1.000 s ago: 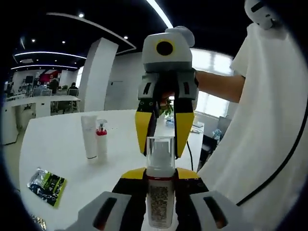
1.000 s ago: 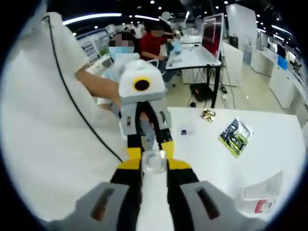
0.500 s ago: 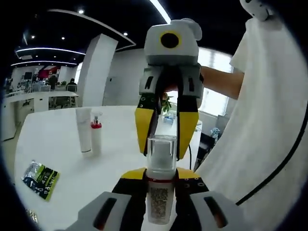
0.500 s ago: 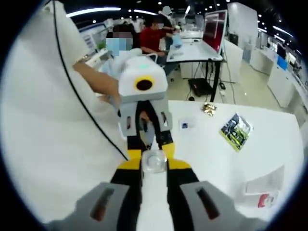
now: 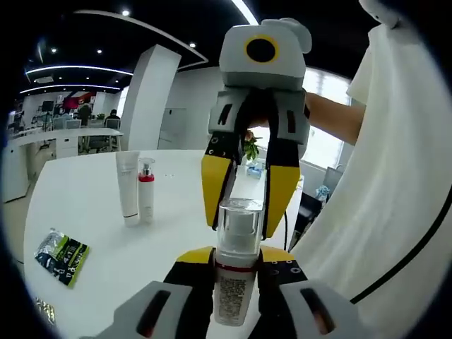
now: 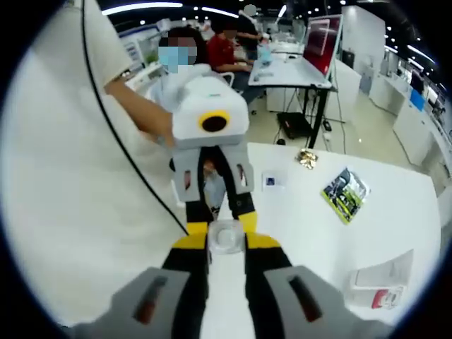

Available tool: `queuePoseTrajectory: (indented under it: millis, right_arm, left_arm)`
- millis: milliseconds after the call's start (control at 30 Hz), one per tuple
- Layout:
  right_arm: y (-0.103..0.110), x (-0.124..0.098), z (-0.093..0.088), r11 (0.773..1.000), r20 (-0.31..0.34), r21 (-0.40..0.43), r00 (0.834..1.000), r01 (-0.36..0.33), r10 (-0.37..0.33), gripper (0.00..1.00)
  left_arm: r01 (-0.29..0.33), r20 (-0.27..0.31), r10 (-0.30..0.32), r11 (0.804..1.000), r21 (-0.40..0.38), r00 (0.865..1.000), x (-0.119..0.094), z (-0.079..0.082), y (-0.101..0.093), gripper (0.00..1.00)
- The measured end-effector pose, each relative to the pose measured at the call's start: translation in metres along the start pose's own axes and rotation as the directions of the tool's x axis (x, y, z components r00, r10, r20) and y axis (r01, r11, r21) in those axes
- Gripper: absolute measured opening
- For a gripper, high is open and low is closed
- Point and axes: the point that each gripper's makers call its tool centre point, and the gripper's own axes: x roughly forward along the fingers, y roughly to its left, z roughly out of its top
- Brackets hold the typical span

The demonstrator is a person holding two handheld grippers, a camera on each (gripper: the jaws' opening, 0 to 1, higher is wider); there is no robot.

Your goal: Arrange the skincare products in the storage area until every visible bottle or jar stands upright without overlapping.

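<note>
A: can anyone read the label on the pump bottle (image 5: 234, 279)?
B: nope, print's too small, and its base is hidden between the jaws. Green packet (image 6: 345, 194) text's blurred too.

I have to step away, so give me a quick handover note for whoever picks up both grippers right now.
Left gripper: shut on the clear-capped bottle, held above the table.
Right gripper: jaws either side of the same bottle's cap; grip state unclear.
Done: white tube and red-collared pump bottle stand upright side by side on the table.
Left: stand the held bottle upright, apart from them. Green sachet lies flat.
</note>
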Motion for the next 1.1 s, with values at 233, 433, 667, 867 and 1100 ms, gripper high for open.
queuePoseTrajectory:
  millis: [233, 433, 667, 867, 1100]
  right_arm:
    - [0.000, -0.005, -0.004, 0.999, 0.010, 0.000, 0.999, 0.035, -0.035, 0.15]
    - [-0.002, -0.010, -0.020, 0.995, 0.012, 0.049, 0.997, 0.081, -0.082, 0.15]
    - [-0.005, -0.014, -0.035, 0.984, 0.009, 0.130, 0.993, 0.118, -0.120, 0.15]
    - [-0.011, -0.013, -0.049, 0.967, -0.010, 0.179, 0.983, 0.181, -0.182, 0.15]
    - [-0.024, -0.011, -0.056, 0.952, -0.037, 0.193, 0.972, 0.237, -0.234, 0.15]
  left_arm:
    - [-0.005, -0.002, 0.005, 1.000, 0.030, 1.000, 0.005, 0.001, -0.001, 0.22]
    - [0.021, -0.016, -0.022, 0.998, -0.063, 1.000, 0.019, -0.005, 0.000, 0.28]
    - [-0.030, -0.017, 0.028, 0.996, -0.084, 0.999, 0.021, -0.008, 0.013, 0.44]
    - [-0.064, -0.075, 0.058, 0.995, -0.082, 0.996, 0.027, -0.019, 0.023, 0.47]
    - [-0.092, -0.100, 0.085, 0.994, -0.066, 0.991, 0.021, -0.028, 0.029, 0.56]
